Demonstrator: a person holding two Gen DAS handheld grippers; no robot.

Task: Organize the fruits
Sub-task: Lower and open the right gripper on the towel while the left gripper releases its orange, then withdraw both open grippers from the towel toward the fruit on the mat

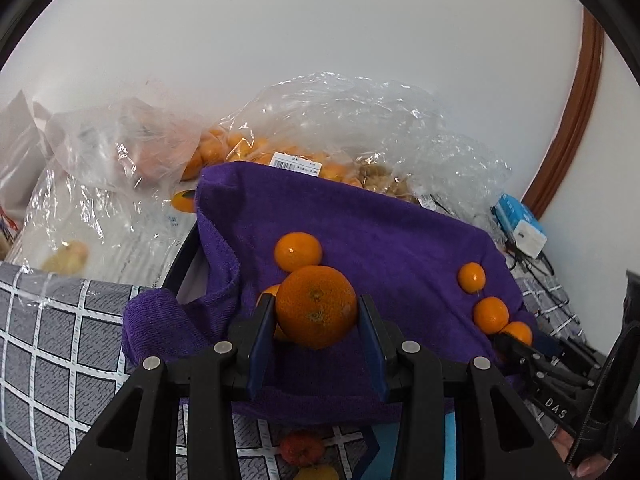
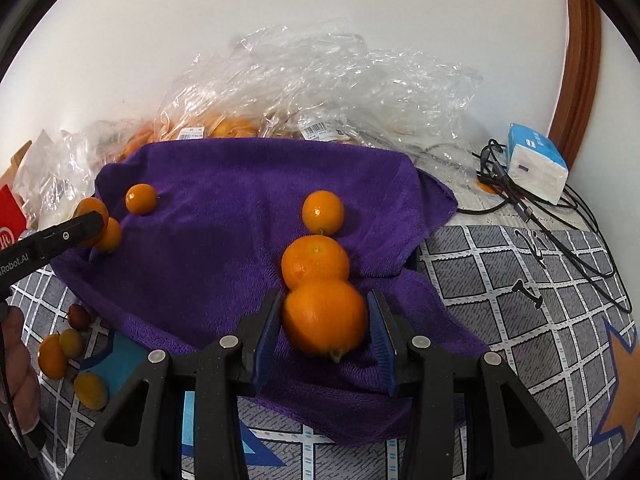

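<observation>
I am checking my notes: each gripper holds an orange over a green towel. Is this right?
Only the colour is wrong: the towel is purple, as both wrist views show. The left gripper and the right gripper do each hold an orange.

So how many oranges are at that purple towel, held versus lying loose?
Held oranges: 2, one in the left tool, one in the right tool
Loose oranges on the purple towel: 4
Total: 6
</observation>
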